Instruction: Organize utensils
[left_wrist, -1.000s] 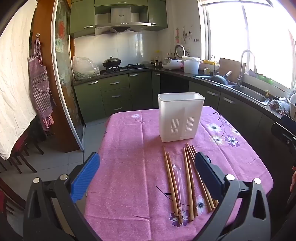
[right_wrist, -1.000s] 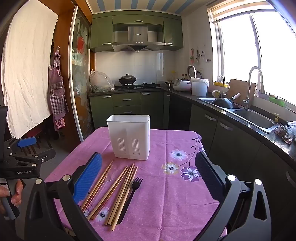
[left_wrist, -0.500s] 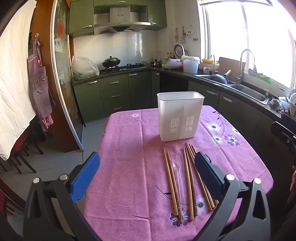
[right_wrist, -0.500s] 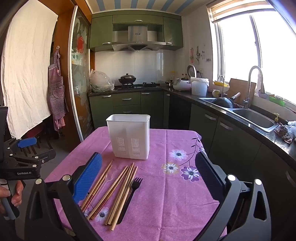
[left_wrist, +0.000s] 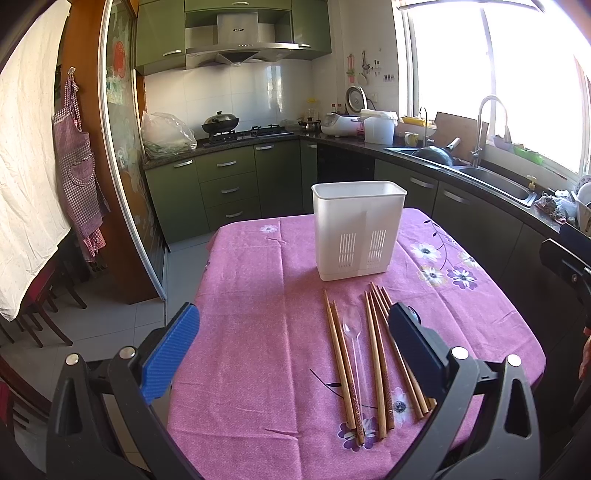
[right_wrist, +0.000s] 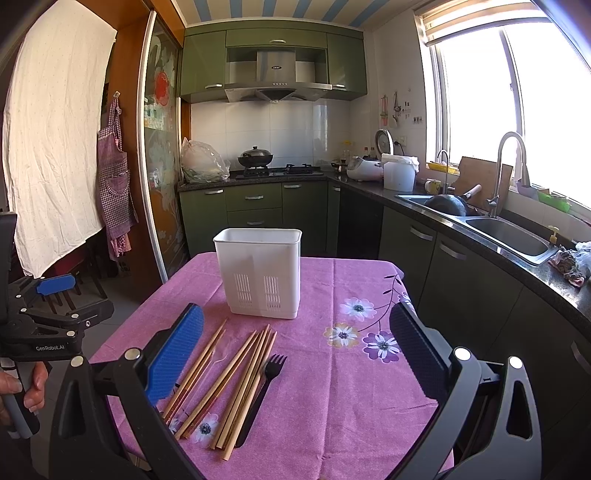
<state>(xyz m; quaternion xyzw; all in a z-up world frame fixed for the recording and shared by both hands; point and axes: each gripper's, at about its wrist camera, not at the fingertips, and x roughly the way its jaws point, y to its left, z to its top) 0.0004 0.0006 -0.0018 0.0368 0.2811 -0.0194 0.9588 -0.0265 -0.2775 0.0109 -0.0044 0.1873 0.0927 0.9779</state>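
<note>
A white slotted utensil holder (left_wrist: 358, 229) (right_wrist: 260, 271) stands empty on the pink flowered tablecloth (left_wrist: 258, 332). In front of it lie several wooden chopsticks (left_wrist: 375, 354) (right_wrist: 236, 376), a clear plastic spoon (left_wrist: 352, 332) among them, and a black plastic fork (right_wrist: 267, 380) on their right side. My left gripper (left_wrist: 295, 343) hovers open above the near table edge, left of the chopsticks. My right gripper (right_wrist: 295, 350) is open too, above the utensils, holding nothing. The left gripper (right_wrist: 48, 314) also shows at the right wrist view's left edge, in a person's hand.
Green kitchen cabinets (left_wrist: 229, 184), a stove with a wok (left_wrist: 219, 123), and a counter with a sink (right_wrist: 506, 236) ring the table. A sliding glass door (left_wrist: 122, 166) and hanging apron (left_wrist: 77, 166) are on the left. Bare tablecloth lies left of the chopsticks.
The left wrist view has shifted very slightly; both grippers stay open and the utensils lie untouched.
</note>
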